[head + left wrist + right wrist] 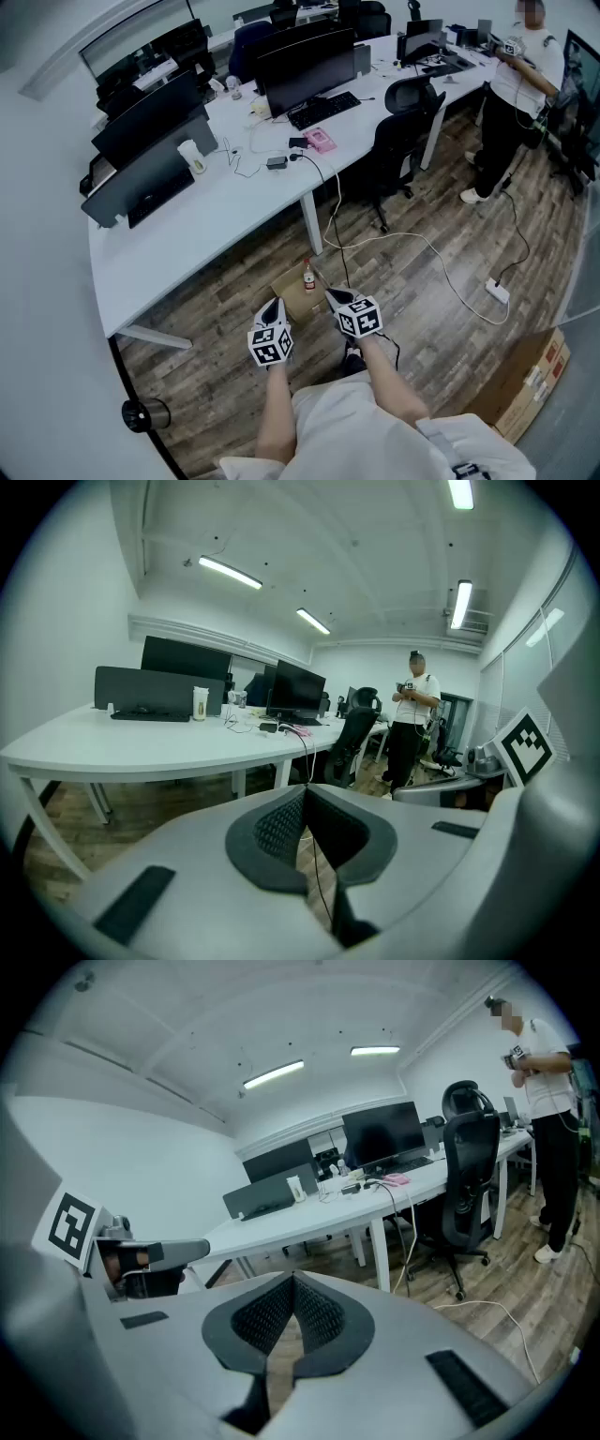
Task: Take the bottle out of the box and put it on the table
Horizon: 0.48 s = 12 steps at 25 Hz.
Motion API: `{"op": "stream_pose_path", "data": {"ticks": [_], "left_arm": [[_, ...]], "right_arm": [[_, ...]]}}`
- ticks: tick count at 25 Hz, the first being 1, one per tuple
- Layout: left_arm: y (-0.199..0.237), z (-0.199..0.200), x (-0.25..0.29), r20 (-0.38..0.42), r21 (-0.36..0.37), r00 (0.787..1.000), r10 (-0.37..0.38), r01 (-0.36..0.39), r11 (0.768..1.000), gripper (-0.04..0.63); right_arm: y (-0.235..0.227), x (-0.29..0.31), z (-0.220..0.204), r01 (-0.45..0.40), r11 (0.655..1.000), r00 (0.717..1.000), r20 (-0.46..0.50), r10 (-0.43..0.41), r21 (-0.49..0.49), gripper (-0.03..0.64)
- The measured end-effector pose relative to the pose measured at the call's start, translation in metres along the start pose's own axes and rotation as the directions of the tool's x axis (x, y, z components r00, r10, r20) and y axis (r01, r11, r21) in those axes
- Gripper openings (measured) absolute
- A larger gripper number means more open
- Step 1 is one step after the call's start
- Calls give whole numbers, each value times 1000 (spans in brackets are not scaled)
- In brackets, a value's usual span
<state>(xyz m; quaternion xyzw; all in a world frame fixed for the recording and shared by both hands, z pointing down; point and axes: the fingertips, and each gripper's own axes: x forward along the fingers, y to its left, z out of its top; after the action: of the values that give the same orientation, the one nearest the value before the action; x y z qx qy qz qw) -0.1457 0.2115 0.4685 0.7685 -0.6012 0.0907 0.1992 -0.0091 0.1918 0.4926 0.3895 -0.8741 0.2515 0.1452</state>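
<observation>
Bottle [308, 277] upright in box [290, 302]; L gripper [274, 307] & R gripper [331, 293] just beside box, jaws closed, empty.

A wood-plank floor [422, 281] carries an open cardboard box [292, 300] and a white power strip [497, 291]; monitors [305, 66] stand on the long white worktop [216, 220].

Even light from ceiling strip lights [230, 572]; fisheye edges bend and darken, far detail perhaps soft.
</observation>
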Motion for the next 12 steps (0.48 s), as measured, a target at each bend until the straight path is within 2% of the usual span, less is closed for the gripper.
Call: {"op": "stream_pose_path", "data": {"ticks": [12], "left_arm": [[4,17,51,-19,14,1000,0,0,1000,14]], "right_arm": [[-30,39,32,-29,999,999,-15,28,-40,38]]}}
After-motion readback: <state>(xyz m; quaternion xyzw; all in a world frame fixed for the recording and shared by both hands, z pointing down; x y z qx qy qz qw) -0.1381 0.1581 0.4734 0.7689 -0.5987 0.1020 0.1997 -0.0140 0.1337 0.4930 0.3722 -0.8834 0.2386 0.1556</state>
